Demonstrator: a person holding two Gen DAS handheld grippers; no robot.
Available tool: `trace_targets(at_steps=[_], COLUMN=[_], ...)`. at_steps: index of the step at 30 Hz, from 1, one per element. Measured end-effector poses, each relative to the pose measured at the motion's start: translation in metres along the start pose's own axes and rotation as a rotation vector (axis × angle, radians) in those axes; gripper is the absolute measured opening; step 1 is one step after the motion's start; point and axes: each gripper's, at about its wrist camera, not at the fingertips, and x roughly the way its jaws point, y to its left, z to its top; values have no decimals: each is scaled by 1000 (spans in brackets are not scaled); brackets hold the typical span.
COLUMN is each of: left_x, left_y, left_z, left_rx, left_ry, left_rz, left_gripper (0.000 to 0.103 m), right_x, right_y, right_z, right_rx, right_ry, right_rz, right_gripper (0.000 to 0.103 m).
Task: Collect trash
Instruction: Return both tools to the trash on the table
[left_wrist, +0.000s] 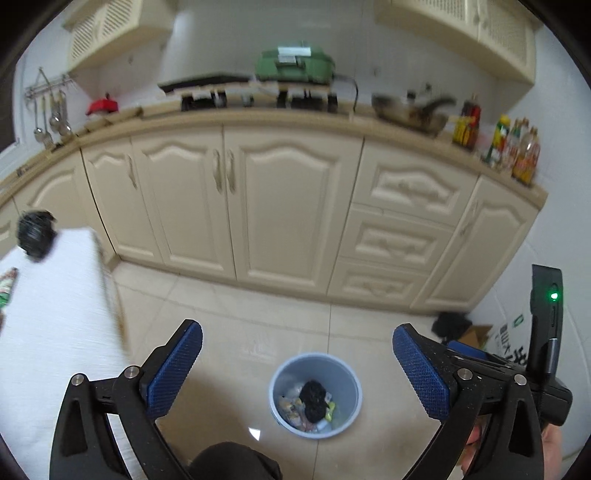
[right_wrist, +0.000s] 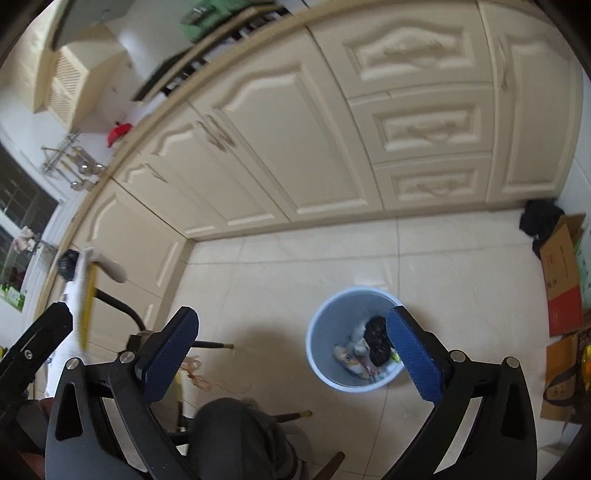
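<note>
**Mia:** Where is the trash?

**Ben:** It is in the blue bin (left_wrist: 315, 395) on the floor. The bin stands up straight with its open mouth up. One black lump (left_wrist: 313, 400) lies on top, with small bits of pale trash around it.

**Mia:** How many bins?

**Ben:** One. Both views show it (right_wrist: 354, 339).

**Mia:** What do the grabbers do?

**Ben:** The left gripper (left_wrist: 297, 363) has its two blue pads wide apart, with nothing between them. The right gripper (right_wrist: 291, 347) is wide apart too, and holds nothing. One of its pads (right_wrist: 413, 360) covers the bin's edge.

**Mia:** Does one view show more?

**Ben:** Yes. The left view shows a white table (left_wrist: 55, 314) with one black bag (left_wrist: 35, 236) on it, a pan (left_wrist: 413, 110) and some bottles (left_wrist: 517, 151) up on the counter. The right view shows cardboard boxes (right_wrist: 563, 280) by the wall and a window (right_wrist: 20, 206).
</note>
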Motion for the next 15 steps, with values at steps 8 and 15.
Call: trace_targets(at_steps=[8,15], left_x=[-143,-250], left_y=[58,122], left_z=[-36,-82], left_rx=[-54,-138], left_ry=[-172,-291], left_rz=[43,128], left_gripper=[102,102], right_x=[-51,-83], right_y=[109,207], right_z=[3,-13], right_rx=[-152,-308], right_ry=[-91,-144], right_rz=[113,205], right_gripper=[103,103])
